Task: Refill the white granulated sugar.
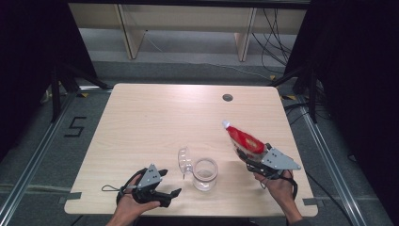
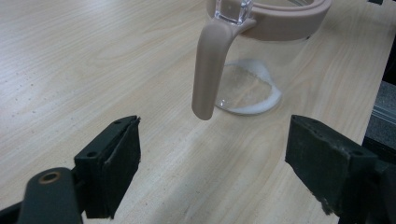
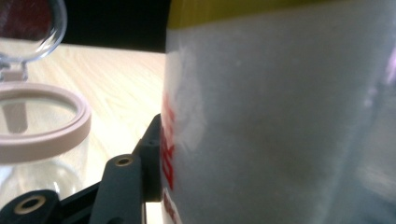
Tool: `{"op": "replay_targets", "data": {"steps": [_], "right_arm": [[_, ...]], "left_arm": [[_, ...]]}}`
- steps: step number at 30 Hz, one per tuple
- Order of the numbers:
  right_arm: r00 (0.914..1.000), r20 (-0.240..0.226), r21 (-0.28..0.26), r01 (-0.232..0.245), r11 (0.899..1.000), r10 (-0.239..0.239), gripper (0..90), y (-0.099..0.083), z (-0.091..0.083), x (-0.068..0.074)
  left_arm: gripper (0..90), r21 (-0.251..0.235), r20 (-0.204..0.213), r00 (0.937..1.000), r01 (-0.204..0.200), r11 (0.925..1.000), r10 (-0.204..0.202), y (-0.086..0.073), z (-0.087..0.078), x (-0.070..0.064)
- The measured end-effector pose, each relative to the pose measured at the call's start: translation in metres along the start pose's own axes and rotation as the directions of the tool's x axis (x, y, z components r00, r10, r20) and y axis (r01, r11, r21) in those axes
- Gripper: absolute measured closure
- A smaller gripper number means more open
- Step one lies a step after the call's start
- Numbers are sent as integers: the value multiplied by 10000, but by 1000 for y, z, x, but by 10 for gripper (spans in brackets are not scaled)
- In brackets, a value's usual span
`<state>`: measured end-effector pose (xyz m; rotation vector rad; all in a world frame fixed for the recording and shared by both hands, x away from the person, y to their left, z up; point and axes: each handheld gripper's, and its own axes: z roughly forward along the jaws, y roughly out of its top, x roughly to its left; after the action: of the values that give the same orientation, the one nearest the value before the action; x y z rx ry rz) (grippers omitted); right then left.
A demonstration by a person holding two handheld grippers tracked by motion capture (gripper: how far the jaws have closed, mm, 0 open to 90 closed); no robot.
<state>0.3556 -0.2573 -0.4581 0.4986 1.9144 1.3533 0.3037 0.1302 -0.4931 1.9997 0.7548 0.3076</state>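
A clear jar (image 1: 205, 174) with a pinkish rim stands near the table's front edge, its clear lid (image 1: 184, 159) flipped open to the left. My left gripper (image 1: 170, 182) is open, just left of the jar. In the left gripper view the jar's pinkish handle (image 2: 210, 70) hangs down ahead of the gripper (image 2: 212, 168), apart from both pads. My right gripper (image 1: 251, 156) is shut on a red and white bottle (image 1: 243, 140) with a white cap, held tilted to the right of the jar. The bottle's pale wall (image 3: 280, 116) is seen very close, with the jar's rim (image 3: 42, 122) at its left.
The light wooden table (image 1: 155, 117) has a round cable hole (image 1: 227, 97) near its far edge. Beyond it stand wooden furniture legs (image 1: 134, 37) and floor cables (image 1: 275, 33). Black tape forming a 5 (image 1: 75, 126) marks the floor at the left.
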Motion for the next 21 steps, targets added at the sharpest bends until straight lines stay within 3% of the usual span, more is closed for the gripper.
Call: {"op": "replay_targets", "data": {"steps": [5, 7, 9, 12, 14, 16, 17, 18, 19, 20, 21], "right_arm": [[9941, -31, 527, 1080, 9928, -1080, 491, 7, -7, 10], [9885, -117, 675, 1510, 9862, -1505, 492, 9, -10, 13], [9806, -119, 840, 1962, 9770, -1959, 492, 11, -11, 17], [9609, -230, 1075, 2767, 9549, -2759, 493, 13, -14, 23], [9409, -355, 1187, 3386, 9334, -3368, 493, 15, -15, 26], [9347, -357, 1281, 3553, 9259, -3537, 493, 16, -16, 29], [9217, -408, 1325, 3876, 9123, -3857, 494, 17, -16, 30], [9185, -409, 1371, 3950, 9084, -3933, 494, 17, -17, 32], [9118, -398, 1419, 4101, 9009, -4088, 494, 17, -17, 33], [9021, -421, 1470, 4307, 8904, -4294, 494, 18, -17, 35], [8866, -461, 1485, 4617, 8745, -4603, 494, 19, -17, 35]], "left_arm": [[177, 35, 11, 10000, -73, 10000, 73, 0, -1, 1], [177, 221, -39, 9998, -181, 9996, 182, 0, -1, 3], [177, 94, 20, 10000, -59, 9999, 59, 0, -1, 2], [177, 117, 8, 10000, -82, 9999, 82, 0, -1, 2], [177, 141, -27, 10000, -79, 9999, 80, 0, -1, 2], [177, 127, -18, 10000, -72, 9999, 72, 0, 0, 1], [177, 299, -98, 9996, -265, 9992, 268, 0, -1, 3], [177, 255, -44, 9997, -248, 9994, 249, 0, -1, 3], [177, 20, 44, 10000, 30, 10000, -30, 0, 0, 1], [177, 28, 36, 10000, 8, 10000, -8, 0, 0, 1], [177, 28, 35, 10000, 5, 10000, -5, 0, 0, 1]]}}
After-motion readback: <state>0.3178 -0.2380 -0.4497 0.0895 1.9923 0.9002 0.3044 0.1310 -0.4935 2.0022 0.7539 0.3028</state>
